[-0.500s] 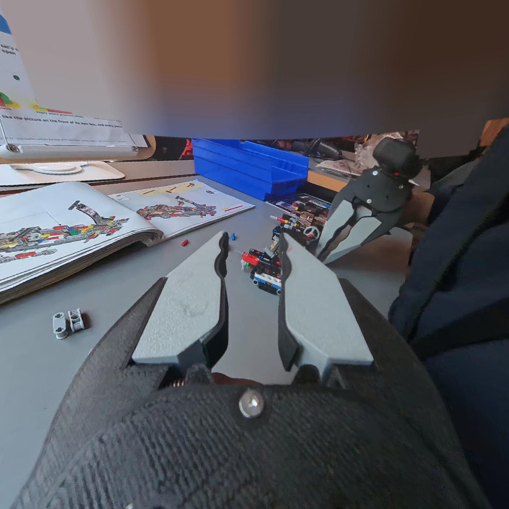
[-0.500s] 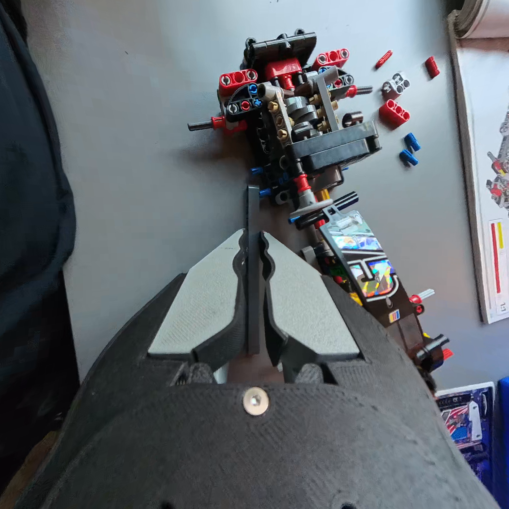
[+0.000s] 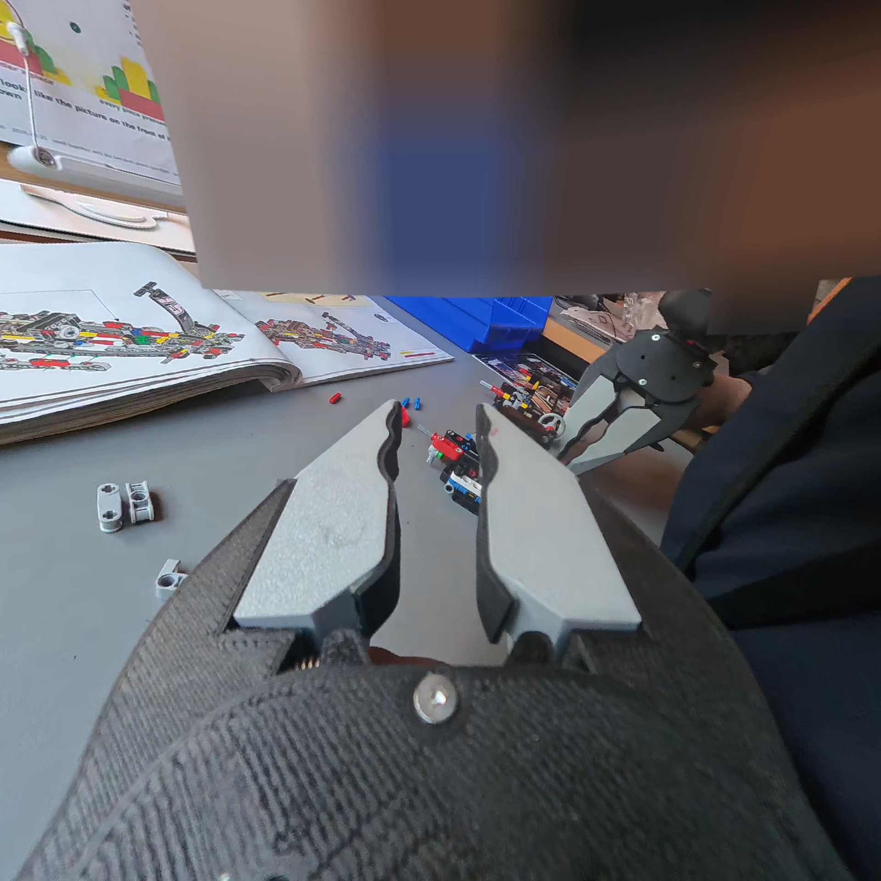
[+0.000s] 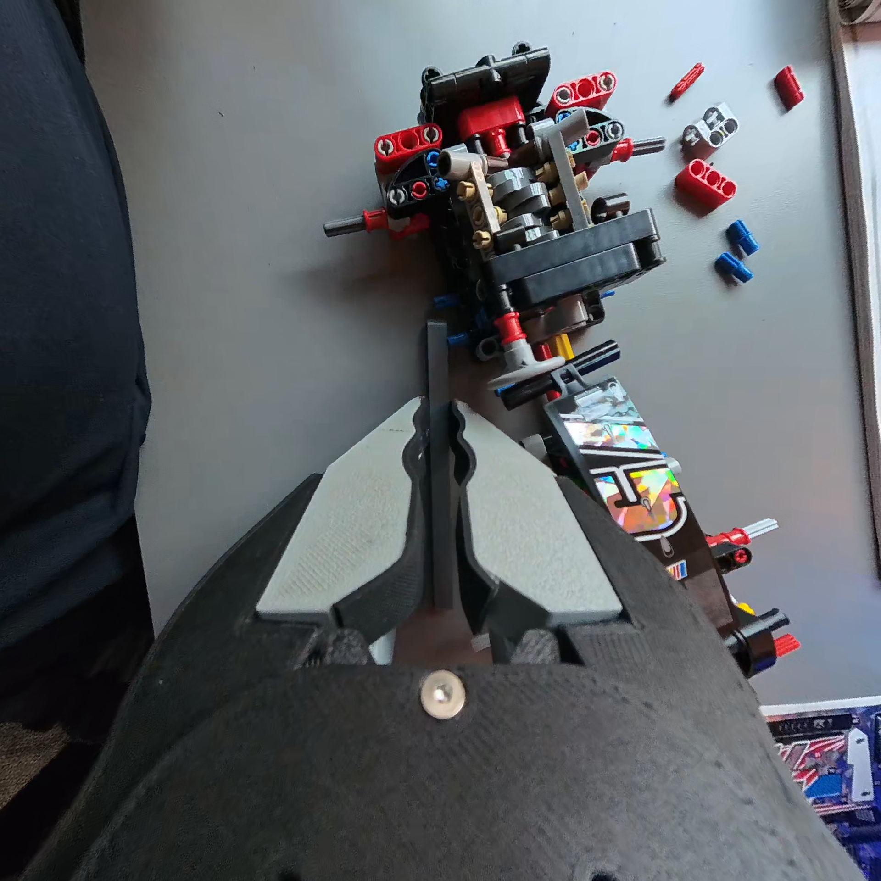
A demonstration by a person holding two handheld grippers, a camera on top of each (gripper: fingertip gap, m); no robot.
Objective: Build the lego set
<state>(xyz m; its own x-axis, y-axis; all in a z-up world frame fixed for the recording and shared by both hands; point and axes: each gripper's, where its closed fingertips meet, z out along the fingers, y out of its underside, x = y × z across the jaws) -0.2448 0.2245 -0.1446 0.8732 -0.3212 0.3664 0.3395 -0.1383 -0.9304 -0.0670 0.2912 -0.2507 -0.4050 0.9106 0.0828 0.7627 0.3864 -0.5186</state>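
The right claw [image 4: 439, 405] grips a thin dark grey strip [image 4: 437, 362] between pressed pads, its far end beside the toy car frame [image 4: 548, 229]. The left claw [image 3: 436, 410] stands open and empty, the frame [image 3: 460, 457] just ahead. Keep the strip straight and the grip firm.

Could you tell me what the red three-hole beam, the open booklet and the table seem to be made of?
Red three-hole beam: probably moulded plastic, glossy highlights. Open booklet: paper, stacked page edges, printed matte sheets. Table: smooth matte grey surface, likely laminate; uncertain.
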